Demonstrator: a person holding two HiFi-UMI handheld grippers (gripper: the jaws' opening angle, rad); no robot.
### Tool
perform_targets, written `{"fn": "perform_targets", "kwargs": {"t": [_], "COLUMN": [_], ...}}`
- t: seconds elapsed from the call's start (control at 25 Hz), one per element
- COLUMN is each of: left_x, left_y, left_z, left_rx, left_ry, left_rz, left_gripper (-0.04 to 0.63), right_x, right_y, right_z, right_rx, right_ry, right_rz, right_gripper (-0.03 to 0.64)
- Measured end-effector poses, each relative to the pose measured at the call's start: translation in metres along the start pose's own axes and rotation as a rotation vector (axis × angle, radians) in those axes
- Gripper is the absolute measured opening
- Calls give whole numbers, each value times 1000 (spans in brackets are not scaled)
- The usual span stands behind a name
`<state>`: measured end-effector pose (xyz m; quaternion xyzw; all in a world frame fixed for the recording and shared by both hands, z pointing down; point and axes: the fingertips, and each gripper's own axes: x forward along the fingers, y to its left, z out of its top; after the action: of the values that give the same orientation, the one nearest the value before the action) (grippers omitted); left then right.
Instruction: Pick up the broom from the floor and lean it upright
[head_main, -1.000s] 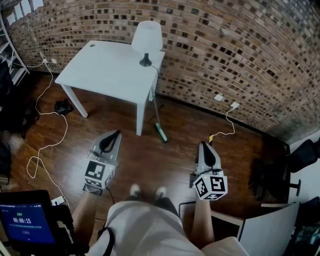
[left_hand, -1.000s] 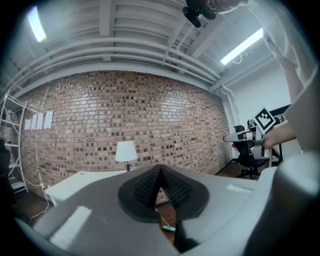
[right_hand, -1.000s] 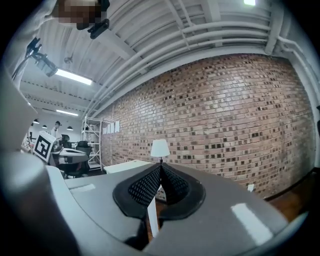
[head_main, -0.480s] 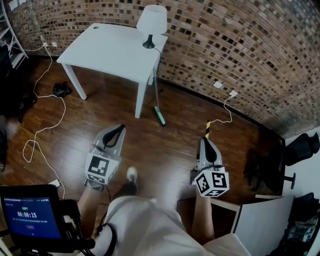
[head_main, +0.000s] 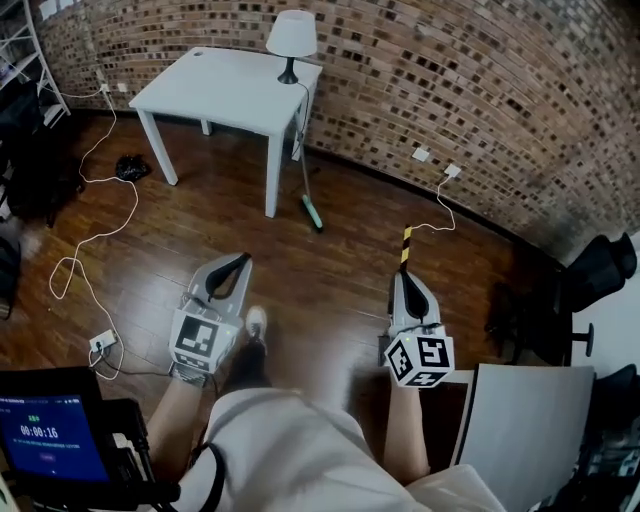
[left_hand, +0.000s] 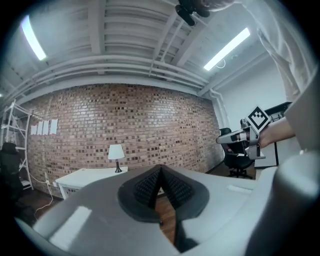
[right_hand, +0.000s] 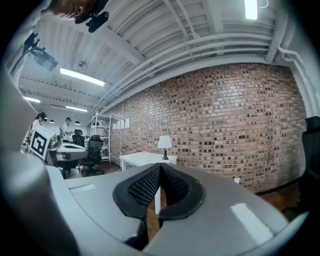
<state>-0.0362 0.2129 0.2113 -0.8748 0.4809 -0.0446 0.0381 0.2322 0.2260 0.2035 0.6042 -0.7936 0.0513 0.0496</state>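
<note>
Head view looks steeply down on a long brick wall (head_main: 480, 90) and on the dark wooden floor (head_main: 330, 270) in front of it. A white worktop (head_main: 225, 85) stands against this wall at the upper left. At the lower right there is a white panel (head_main: 520, 420), and a black office chair (head_main: 600, 270) is near it. The person's body fills the bottom middle, with one shoe (head_main: 256, 322) on the floor.

The left hand-held gripper (head_main: 236, 264) and the right hand-held gripper (head_main: 405, 278) are held out about level over the floor, well apart from each other. In the left gripper view and the right gripper view the black pads of each pair meet at the tip, so both are fully closed and have hold of nothing.

The broom (head_main: 312, 212) is well beyond them. Its green head rests on the floor near the worktop's front leg, and its thin handle rises steeply toward the worktop's corner; whether it touches the edge I cannot tell. A small lamp (head_main: 291, 40) stands on that corner. A white cable (head_main: 95, 235) winds over the floor at the left, to a socket block (head_main: 101, 343).
</note>
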Motion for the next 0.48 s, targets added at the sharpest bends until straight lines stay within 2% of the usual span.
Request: {"fn": "perform_targets", "kwargs": {"t": [0.12, 0.24, 0.48], "left_x": [-45, -74, -103], "left_y": [-38, -57, -60], "left_z": [1, 1, 23], "left_rx": [-7, -29, 3], "left_ry": [20, 30, 7], "left_rz": [2, 17, 32], "left_gripper": [0, 0, 0], "right_x": [-50, -87, -121], "right_y": [9, 21, 40], "right_z": [-11, -14, -12], "right_rx": [7, -2, 33], "right_ry": [31, 28, 8], "right_rz": [9, 16, 8], "right_gripper": [12, 12, 12]}}
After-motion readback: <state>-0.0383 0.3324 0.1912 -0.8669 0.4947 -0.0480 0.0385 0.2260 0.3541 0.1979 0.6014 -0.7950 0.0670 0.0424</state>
